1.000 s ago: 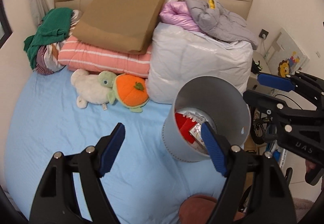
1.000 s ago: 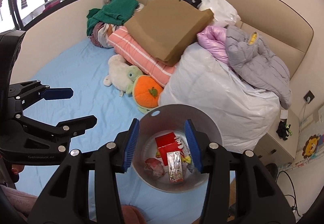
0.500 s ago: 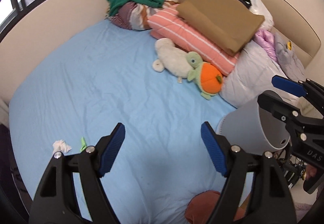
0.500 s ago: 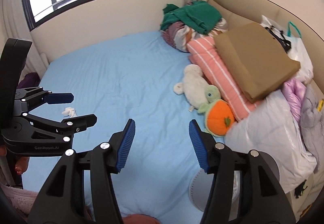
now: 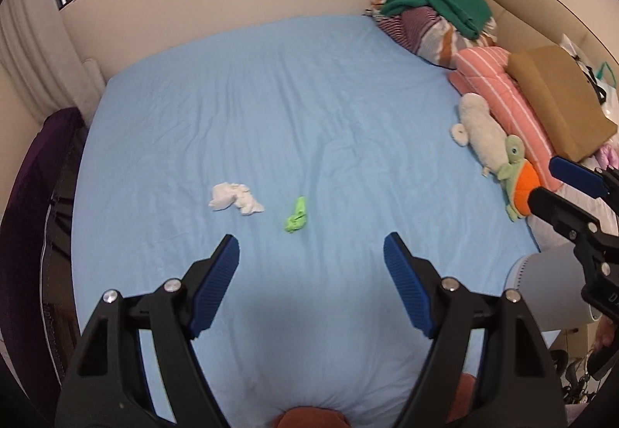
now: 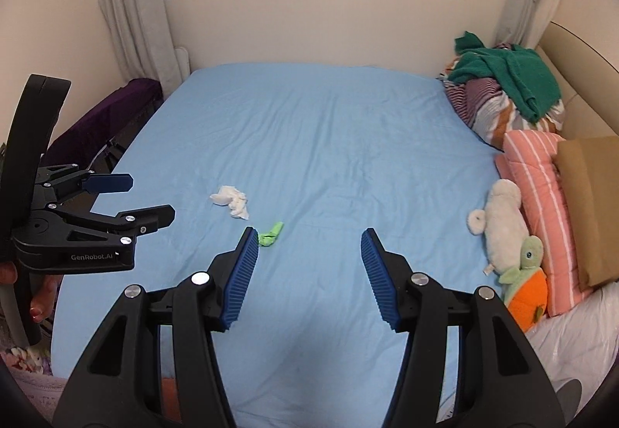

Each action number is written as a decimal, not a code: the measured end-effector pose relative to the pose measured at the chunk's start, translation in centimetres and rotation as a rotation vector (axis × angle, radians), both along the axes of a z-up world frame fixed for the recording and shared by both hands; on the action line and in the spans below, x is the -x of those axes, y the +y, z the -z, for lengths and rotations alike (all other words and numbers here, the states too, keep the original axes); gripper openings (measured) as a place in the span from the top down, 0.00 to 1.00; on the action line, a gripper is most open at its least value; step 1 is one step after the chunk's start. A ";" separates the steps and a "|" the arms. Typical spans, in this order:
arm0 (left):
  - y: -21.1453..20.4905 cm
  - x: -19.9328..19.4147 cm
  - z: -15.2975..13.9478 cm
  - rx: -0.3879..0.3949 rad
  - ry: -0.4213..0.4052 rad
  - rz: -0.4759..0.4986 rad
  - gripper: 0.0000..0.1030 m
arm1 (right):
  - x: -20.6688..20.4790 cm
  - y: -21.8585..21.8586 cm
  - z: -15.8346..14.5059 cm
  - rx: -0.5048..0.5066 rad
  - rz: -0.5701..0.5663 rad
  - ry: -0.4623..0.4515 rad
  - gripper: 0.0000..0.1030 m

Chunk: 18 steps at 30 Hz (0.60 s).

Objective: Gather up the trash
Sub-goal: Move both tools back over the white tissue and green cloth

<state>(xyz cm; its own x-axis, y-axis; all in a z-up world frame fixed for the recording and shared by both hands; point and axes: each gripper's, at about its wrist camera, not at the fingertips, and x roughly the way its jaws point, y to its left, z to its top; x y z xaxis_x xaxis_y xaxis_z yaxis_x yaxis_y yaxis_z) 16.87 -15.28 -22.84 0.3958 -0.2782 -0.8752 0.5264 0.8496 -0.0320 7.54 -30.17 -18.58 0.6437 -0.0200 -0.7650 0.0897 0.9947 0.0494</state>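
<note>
— Both tongs, how are they set?
— Left gripper (image 5: 311,248) and right gripper (image 6: 309,242) are held wide, nothing gripped, above the blue bed sheet (image 5: 309,99).
— Where is the trash located?
— A crumpled white tissue (image 5: 234,197) and a green wrapper (image 5: 296,219) are seen near each other, just ahead of the left gripper. A grey bin (image 5: 549,288) is seen at the sheet's right edge.
</note>
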 end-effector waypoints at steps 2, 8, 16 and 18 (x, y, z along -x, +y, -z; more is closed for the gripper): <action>2.3 -1.5 1.1 -0.002 0.006 -0.037 0.25 | -2.0 2.1 1.1 -0.003 -0.027 0.010 0.48; 6.5 -5.5 4.8 -0.001 0.014 -0.080 0.25 | -7.0 6.2 5.6 -0.016 -0.036 0.044 0.48; 8.0 -10.8 11.9 -0.001 0.012 -0.043 0.25 | -13.3 8.4 14.8 -0.024 0.024 0.083 0.48; 7.8 -12.0 14.0 -0.008 0.008 -0.027 0.25 | -14.4 8.5 17.2 -0.033 0.043 0.093 0.48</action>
